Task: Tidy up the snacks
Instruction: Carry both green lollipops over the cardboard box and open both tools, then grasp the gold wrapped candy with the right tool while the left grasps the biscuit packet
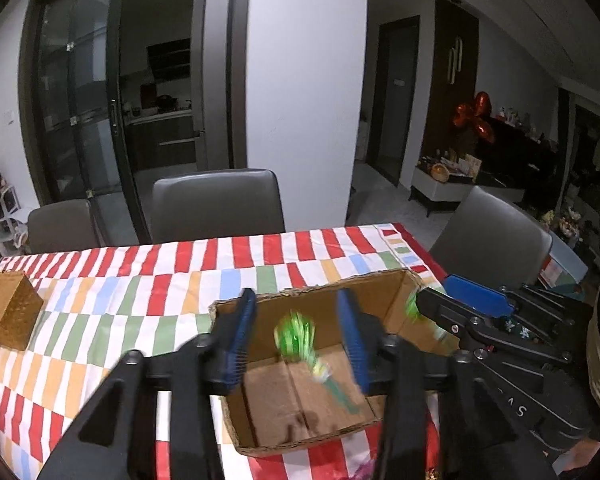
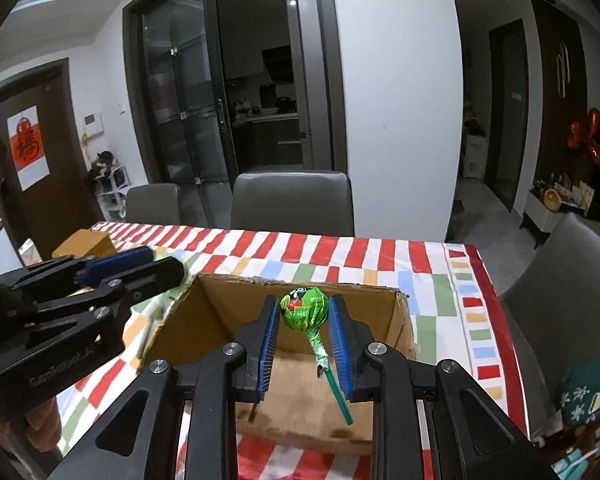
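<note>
An open cardboard box (image 1: 380,292) (image 2: 400,320) sits on the striped tablecloth. In the left wrist view a blurred green lollipop (image 1: 298,340) hangs in the air between the wide-open fingers of my left gripper (image 1: 300,328), above the box floor, touching neither pad. My right gripper (image 2: 304,314) (image 1: 432,300) is over the box and shut on the head of a second green lollipop (image 2: 304,310), whose stick points down toward the camera. The left gripper (image 2: 168,268) shows at the left of the right wrist view.
A brown woven box (image 1: 8,312) (image 2: 86,242) stands at the table's left. Grey chairs (image 1: 216,204) (image 2: 292,204) line the far side, another chair (image 1: 496,236) stands at the right end. The table edge (image 2: 496,300) is close to the box's right.
</note>
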Tool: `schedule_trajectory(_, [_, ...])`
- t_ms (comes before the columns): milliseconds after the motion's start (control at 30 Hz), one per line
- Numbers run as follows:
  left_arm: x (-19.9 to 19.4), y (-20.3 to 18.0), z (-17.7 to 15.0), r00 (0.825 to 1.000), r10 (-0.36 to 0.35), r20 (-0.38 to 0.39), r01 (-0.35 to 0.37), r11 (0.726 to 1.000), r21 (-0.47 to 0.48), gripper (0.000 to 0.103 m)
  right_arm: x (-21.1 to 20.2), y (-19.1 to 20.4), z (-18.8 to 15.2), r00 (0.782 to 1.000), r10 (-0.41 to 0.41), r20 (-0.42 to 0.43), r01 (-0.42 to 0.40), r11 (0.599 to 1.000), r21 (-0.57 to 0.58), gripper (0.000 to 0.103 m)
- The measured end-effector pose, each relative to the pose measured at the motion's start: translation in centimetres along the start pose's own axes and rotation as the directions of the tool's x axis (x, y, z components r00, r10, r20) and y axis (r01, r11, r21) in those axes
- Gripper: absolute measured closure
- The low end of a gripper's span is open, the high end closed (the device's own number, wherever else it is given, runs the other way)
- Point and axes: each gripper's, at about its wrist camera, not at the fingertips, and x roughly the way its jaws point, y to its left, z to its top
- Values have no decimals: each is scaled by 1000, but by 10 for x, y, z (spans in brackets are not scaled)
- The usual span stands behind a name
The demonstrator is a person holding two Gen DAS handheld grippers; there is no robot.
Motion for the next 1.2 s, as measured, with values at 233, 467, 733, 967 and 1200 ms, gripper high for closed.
schedule_trajectory(233, [-24,-6,-22,1000,21,10,-21,999,31,47,-19,1,-15,1000,-25,3,25,1000,-17,62])
schedule_trajectory(467, [-60,-24,-48,1000,20,22,-21,997,70,43,-54,5,-41,1000,-8,12,9,1000,-26,58])
schedule_trajectory(733, [-100,-38,-84,1000,26,17,-27,996,89,40,-88,8,-71,1000,-6,-4,6,1000,-19,58])
schedule_trajectory(967, [-121,-43,-113,999,30,-11,-29,998,64,37,-110,10,-102,999,-16,-32,16,1000,-2,58])
schedule_trajectory(1200, [-121,-45,-145,995,-11,-97,11,1000,5,36,-119,13,-135,997,-8,-83,10,1000,22,58])
